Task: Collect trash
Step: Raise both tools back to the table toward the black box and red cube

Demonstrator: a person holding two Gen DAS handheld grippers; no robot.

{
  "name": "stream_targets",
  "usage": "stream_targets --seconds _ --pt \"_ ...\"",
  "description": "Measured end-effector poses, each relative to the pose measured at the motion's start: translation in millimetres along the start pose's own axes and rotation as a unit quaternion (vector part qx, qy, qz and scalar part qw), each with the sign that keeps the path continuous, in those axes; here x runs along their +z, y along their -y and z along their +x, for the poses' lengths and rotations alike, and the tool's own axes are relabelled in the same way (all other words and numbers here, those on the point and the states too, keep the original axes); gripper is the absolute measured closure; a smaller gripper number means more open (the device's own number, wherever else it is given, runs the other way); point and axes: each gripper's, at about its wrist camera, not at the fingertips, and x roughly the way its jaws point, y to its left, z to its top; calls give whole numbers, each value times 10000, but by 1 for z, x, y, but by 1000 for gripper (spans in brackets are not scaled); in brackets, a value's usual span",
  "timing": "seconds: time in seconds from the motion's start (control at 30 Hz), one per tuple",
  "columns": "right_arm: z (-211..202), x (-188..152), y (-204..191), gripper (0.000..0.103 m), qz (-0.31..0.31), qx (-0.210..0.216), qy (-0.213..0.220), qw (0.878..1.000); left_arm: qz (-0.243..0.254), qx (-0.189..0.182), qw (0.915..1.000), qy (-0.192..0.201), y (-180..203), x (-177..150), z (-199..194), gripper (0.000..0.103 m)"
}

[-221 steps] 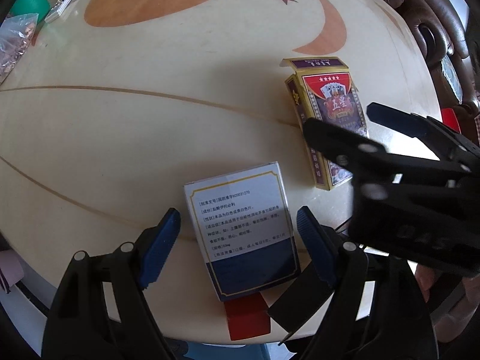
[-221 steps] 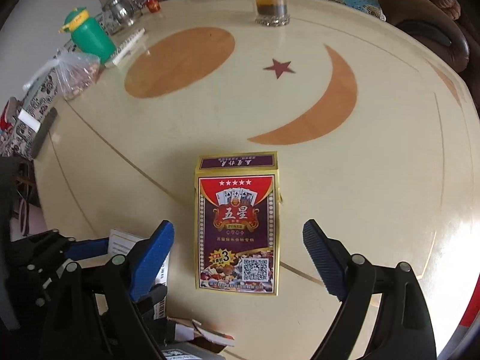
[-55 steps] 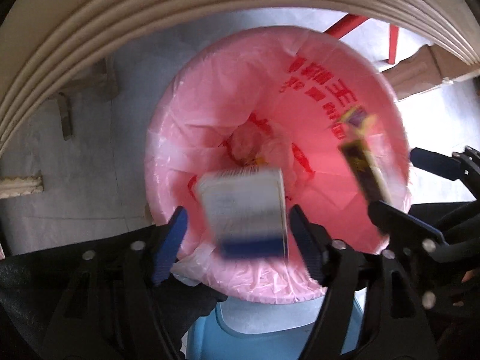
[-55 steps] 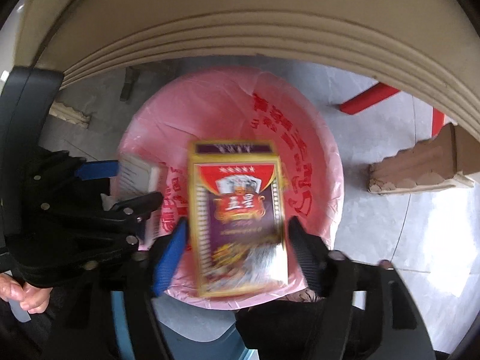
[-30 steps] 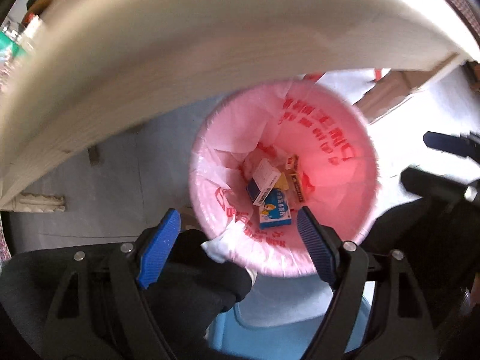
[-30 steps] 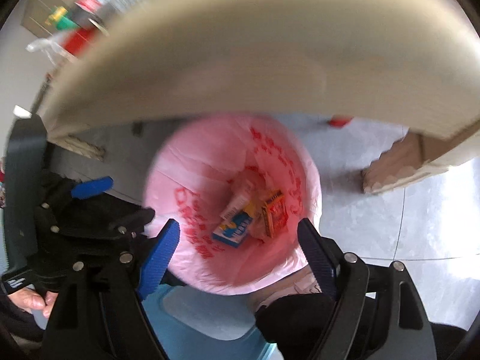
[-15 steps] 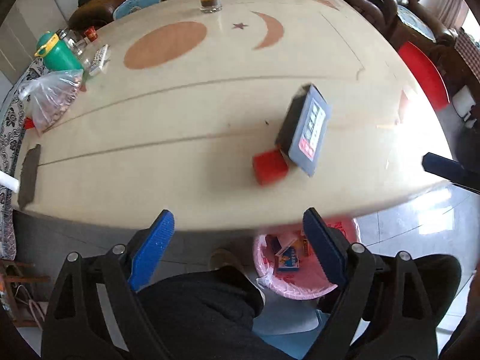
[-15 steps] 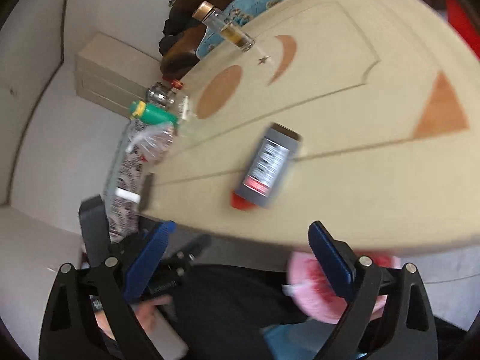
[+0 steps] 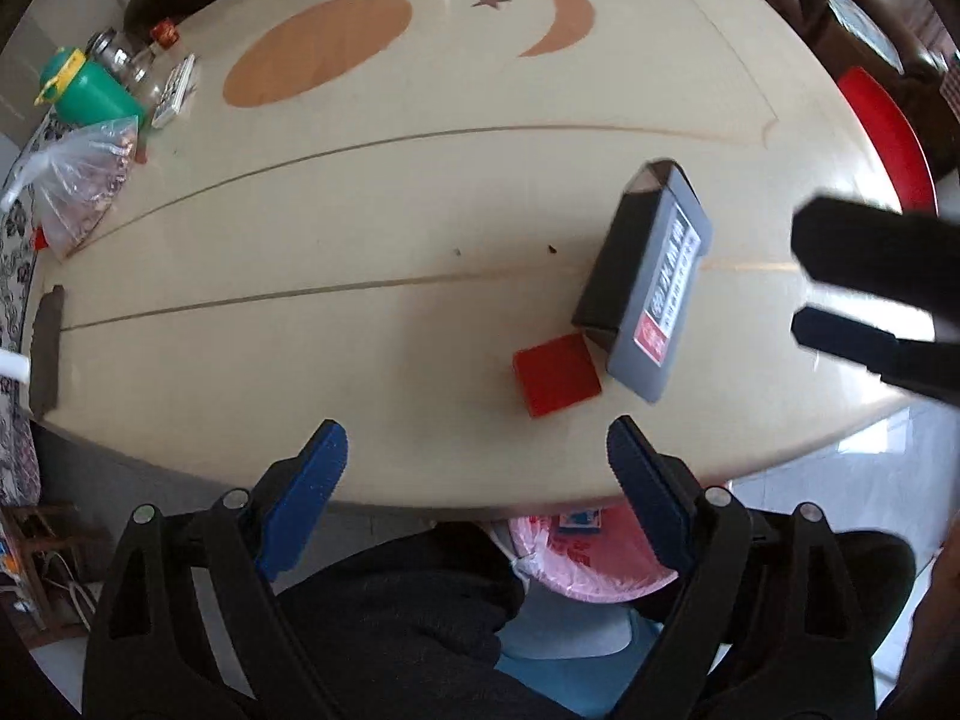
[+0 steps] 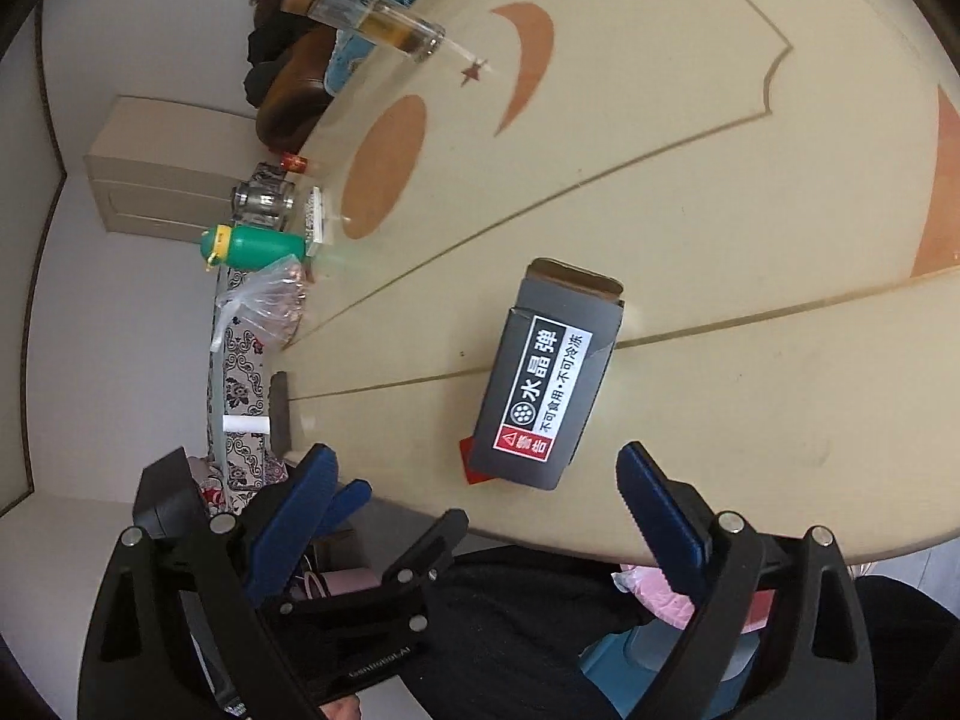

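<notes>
A grey box with a white and red label [image 9: 654,288] lies on the cream table [image 9: 360,240] near its front edge. Its open end points away from me, and it partly covers a small red square piece [image 9: 558,375]. My left gripper [image 9: 477,456] hangs open and empty above the table edge, left of the box. My right gripper [image 10: 480,480] is open and empty, with the grey box [image 10: 543,384] just beyond its fingertips. Each gripper shows in the other's view: the right gripper [image 9: 852,300] and the left gripper [image 10: 396,522]. The pink-lined bin [image 9: 588,558] sits under the table edge with small boxes in it.
At the table's far left stand a green bottle [image 9: 90,96], a glass jar [image 9: 120,60] and a plastic bag [image 9: 78,174]. A glass tumbler [image 10: 372,15] is at the back. A red stool [image 9: 882,132] and dark sofas flank the right. The person's dark-clothed lap [image 9: 390,612] fills the foreground.
Both grippers let their boxes fall into the pink bin, then rose from under the table edge to above the tabletop. The grey box has come closer in both views.
</notes>
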Motion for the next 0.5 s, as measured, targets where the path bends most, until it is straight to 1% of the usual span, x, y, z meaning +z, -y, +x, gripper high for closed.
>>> stream_targets --seconds 0.33,0.5 --pt "18 11 7 11 147 -73 -79 9998 57 -142 9998 -130 11 11 11 17" --pt "26 16 10 11 198 -95 -129 9997 46 -152 9997 -204 13 15 20 17"
